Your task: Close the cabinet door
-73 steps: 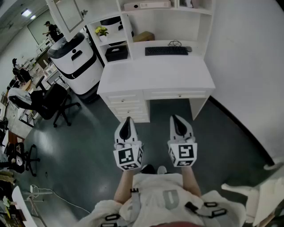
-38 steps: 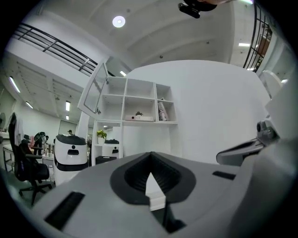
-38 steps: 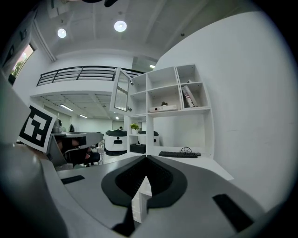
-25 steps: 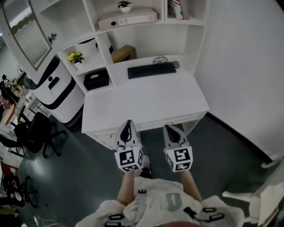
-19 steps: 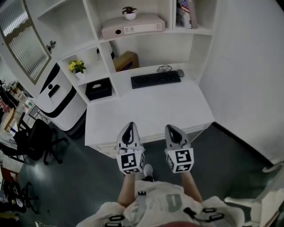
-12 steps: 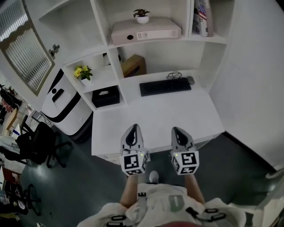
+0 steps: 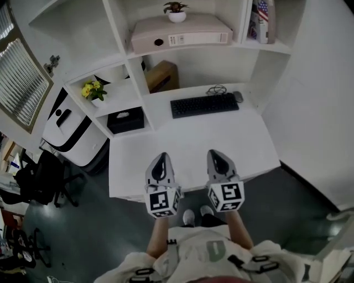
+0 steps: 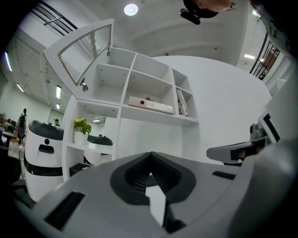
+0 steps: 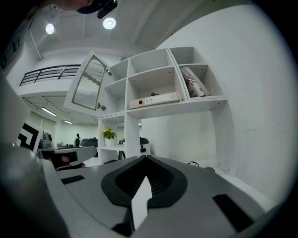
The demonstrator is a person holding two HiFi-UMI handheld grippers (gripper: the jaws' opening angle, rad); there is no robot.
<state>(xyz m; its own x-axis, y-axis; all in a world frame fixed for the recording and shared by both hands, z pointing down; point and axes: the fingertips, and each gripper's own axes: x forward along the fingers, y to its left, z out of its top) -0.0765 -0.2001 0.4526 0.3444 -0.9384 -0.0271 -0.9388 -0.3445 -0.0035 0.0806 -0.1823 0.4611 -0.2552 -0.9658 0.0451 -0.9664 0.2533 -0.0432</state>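
The cabinet door [image 7: 22, 83], white-framed with a ribbed glass pane, stands swung open at the upper left of the white shelf unit [image 7: 130, 52] above the desk [image 7: 188, 146]. It also shows in the left gripper view as the door [image 8: 86, 53] with its small knob [image 8: 84, 85], and in the right gripper view as the door [image 9: 88, 83]. My left gripper [image 7: 161, 158] and right gripper [image 7: 217, 154] hover side by side over the desk's front edge, pointing level at the shelves, well below and right of the door. Both are shut with nothing held.
On the desk lie a black keyboard [image 7: 203, 105] and a mouse [image 7: 237, 97]. The shelves hold a binder box [image 7: 180, 34], a potted plant [image 7: 176, 11], yellow flowers [image 7: 91, 91], a black box [image 7: 125, 120] and a cardboard box [image 7: 161, 76]. A white machine [image 7: 69, 127] and an office chair [image 7: 38, 179] stand left.
The view has closed in on the desk and shelves. Both grippers now reach over the desk's front edge instead of the floor. The door stays open.
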